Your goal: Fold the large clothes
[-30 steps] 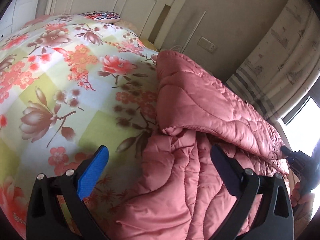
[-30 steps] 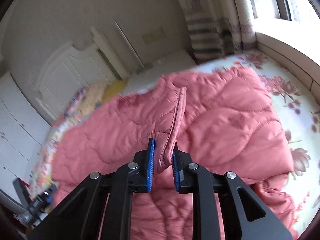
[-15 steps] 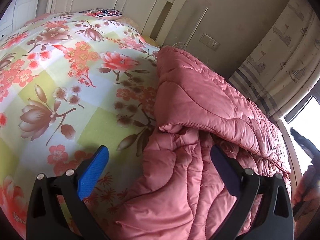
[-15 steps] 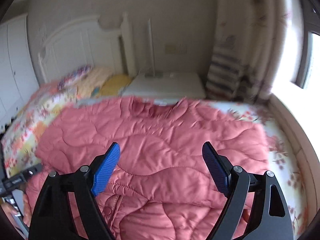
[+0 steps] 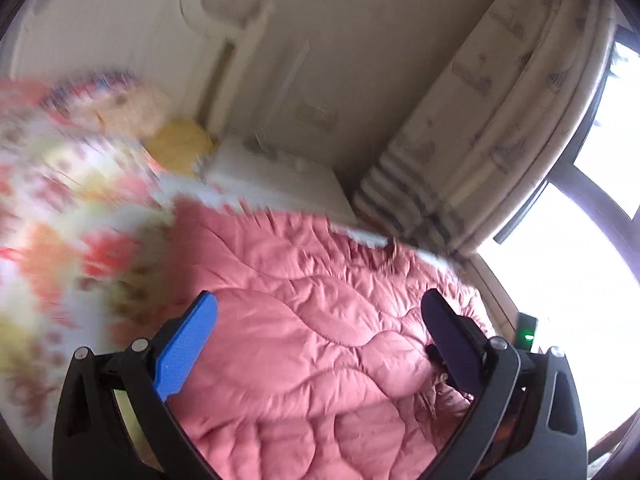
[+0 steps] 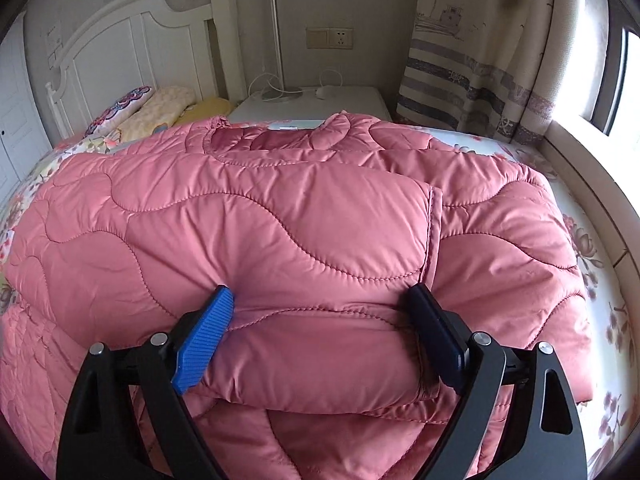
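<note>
Pink quilted padded coat point(image 6: 280, 216) found spread across the floral bedsheet point(image 6: 600, 280), collar end toward the white nightstand point(image 6: 320, 100), near hem toward the cameras. One sleeve point(image 6: 320, 240) laid across the body, cuff edge showing to the right of centre; lower portion not yet folded up.

Right gripper point(image 6: 320, 332) with jaws spread wide, just opened; blue pad point(image 6: 204, 344) and dark pad point(image 6: 436, 340) resting against the puffed sleeve fold on either side, padding bulging between them, no squeeze evident. Judged released, not gripping.

Left gripper point(image 5: 316, 340) likewise wide apart above the coat, nothing between the pads but air over the fabric. View heavily blurred on the sheet side; contact with cloth cannot be confirmed.

Handling assessment: soft, thick, springy fill; likely light for its bulk. Shell smooth with a satin sheen, so likely slippery under flat pads. Folded layers apt to puff back open unless pressed flat. Not fragile.

Recommended hold: bottom hem corners, one per gripper, pinching both layers at a stitched seam or the edge binding, where the fill is thinnest and pads can bite. Avoid mid-panel grabs; padding too thick to close on and prone to slide out. Lift low and carry the hem toward the collar to keep the sleeve in place.
</note>
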Demonstrator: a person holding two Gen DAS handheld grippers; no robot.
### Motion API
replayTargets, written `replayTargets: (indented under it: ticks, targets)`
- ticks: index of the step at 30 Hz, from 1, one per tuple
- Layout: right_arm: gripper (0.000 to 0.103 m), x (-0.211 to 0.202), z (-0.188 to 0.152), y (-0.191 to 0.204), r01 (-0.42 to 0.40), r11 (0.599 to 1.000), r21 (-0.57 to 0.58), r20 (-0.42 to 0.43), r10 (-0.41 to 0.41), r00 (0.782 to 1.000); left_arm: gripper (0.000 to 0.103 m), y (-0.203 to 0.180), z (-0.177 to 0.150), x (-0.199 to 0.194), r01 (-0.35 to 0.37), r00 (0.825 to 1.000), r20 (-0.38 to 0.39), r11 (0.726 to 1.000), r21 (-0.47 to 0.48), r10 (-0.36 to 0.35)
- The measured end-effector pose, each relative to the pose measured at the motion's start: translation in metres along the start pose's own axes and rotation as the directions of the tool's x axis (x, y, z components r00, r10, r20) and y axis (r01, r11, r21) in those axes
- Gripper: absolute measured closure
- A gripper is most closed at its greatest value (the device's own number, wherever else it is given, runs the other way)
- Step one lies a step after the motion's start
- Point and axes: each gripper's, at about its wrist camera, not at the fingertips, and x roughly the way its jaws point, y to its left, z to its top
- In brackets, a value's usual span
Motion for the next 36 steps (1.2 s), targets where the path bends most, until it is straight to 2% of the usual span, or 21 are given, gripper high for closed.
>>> replayTargets:
  ticks: [3, 4, 6, 8, 10, 11, 14, 17, 18, 19, 20, 22, 23, 26, 28, 30, 32, 34, 36]
  targets:
    - [0.017, -0.001, 0.000, -0.002, -0.025, 1.000, 0.007, 0.005, 0.025, 1.000, 0.003, 0.034, -0.024, 0.069, -0.038, 0.989, -0.147, 0.998, -0.048, 0.031]
    - [0.017, 0.000, 0.000, -0.002, -0.029, 1.000, 0.007, 0.005, 0.029, 1.000, 0.002, 0.032, -0.028, 0.069, -0.044, 0.993, -0.107, 0.999, -0.006, 0.043]
    - [0.017, 0.000, 0.000, -0.002, -0.025, 1.000, 0.011, 0.002, 0.025, 1.000, 0.002, 0.023, -0.023, 0.062, -0.035, 0.993, -0.113, 0.999, 0.007, 0.036]
    - [0.017, 0.000, 0.000, -0.004, -0.038, 0.999, 0.022, 0.001, 0.038, 0.999, 0.002, 0.027, -0.016, 0.054, 0.023, 0.993, -0.114, 0.999, -0.036, -0.027]
    - [0.017, 0.000, 0.000, -0.004, -0.040, 0.999, 0.025, 0.002, 0.040, 0.999, 0.002, 0.041, 0.003, 0.038, 0.110, 0.991, -0.055, 0.985, -0.131, -0.118]
    - [0.017, 0.000, 0.000, -0.004, -0.040, 0.999, 0.025, 0.001, 0.040, 0.999, 0.002, 0.045, 0.012, 0.032, 0.120, 0.992, -0.023, 0.980, -0.158, -0.125]
    - [0.017, 0.000, 0.000, -0.004, -0.041, 0.999, 0.027, 0.002, 0.041, 0.999, 0.002, 0.056, 0.035, 0.035, 0.089, 0.996, -0.004, 0.980, -0.180, -0.091]
    - [0.017, 0.000, 0.000, -0.005, -0.051, 0.998, 0.036, 0.004, 0.051, 0.999, 0.002, 0.065, 0.044, 0.073, 0.050, 0.993, -0.096, 0.978, -0.201, -0.071]
    - [0.017, 0.000, 0.000, -0.005, -0.055, 0.998, 0.038, 0.005, 0.055, 0.998, 0.002, 0.070, 0.039, 0.090, 0.010, 0.989, -0.143, 0.980, -0.197, -0.038]
    - [0.017, 0.000, 0.001, -0.005, -0.060, 0.997, 0.041, 0.007, 0.059, 0.998, 0.003, 0.074, 0.034, 0.100, -0.001, 0.988, -0.155, 0.982, -0.188, -0.028]
    - [0.017, 0.000, 0.001, -0.005, -0.060, 0.997, 0.044, 0.008, 0.060, 0.998, 0.002, 0.071, 0.031, 0.100, -0.008, 0.992, -0.127, 0.987, -0.158, -0.013]
    - [0.017, 0.000, 0.000, -0.006, -0.062, 0.997, 0.047, 0.007, 0.061, 0.998, 0.002, 0.062, 0.037, 0.099, -0.057, 0.988, -0.152, 0.989, -0.139, 0.035]
    - [0.017, 0.001, 0.001, -0.006, -0.063, 0.997, 0.049, 0.006, 0.063, 0.998, 0.002, 0.060, 0.042, 0.097, -0.064, 0.987, -0.157, 0.986, -0.152, 0.040]
    - [0.016, 0.002, 0.000, -0.005, -0.064, 0.997, 0.050, 0.002, 0.064, 0.998, 0.002, 0.049, 0.064, 0.081, -0.025, 0.995, -0.100, 0.984, -0.179, 0.007]
    - [0.016, 0.002, 0.000, -0.006, -0.068, 0.996, 0.053, 0.002, 0.068, 0.998, 0.002, 0.043, 0.075, 0.080, -0.055, 0.996, -0.076, 0.987, -0.149, 0.045]
    - [0.016, 0.001, 0.000, -0.006, -0.069, 0.996, 0.055, 0.003, 0.069, 0.998, 0.002, 0.048, 0.077, 0.099, -0.120, 0.987, -0.118, 0.985, -0.125, 0.106]
    - [0.016, 0.001, 0.000, -0.006, -0.080, 0.995, 0.054, 0.004, 0.080, 0.997, 0.002, 0.063, 0.068, 0.127, -0.177, 0.968, -0.201, 0.978, -0.114, 0.152]
    - [0.016, 0.002, 0.001, -0.006, -0.083, 0.995, 0.051, 0.003, 0.082, 0.997, 0.002, 0.058, 0.059, 0.132, -0.201, 0.969, -0.151, 0.979, -0.032, 0.194]
    - [0.016, 0.001, 0.000, -0.006, -0.079, 0.995, 0.053, 0.001, 0.079, 0.997, 0.002, 0.046, 0.059, 0.132, -0.276, 0.947, -0.167, 0.961, 0.016, 0.274]
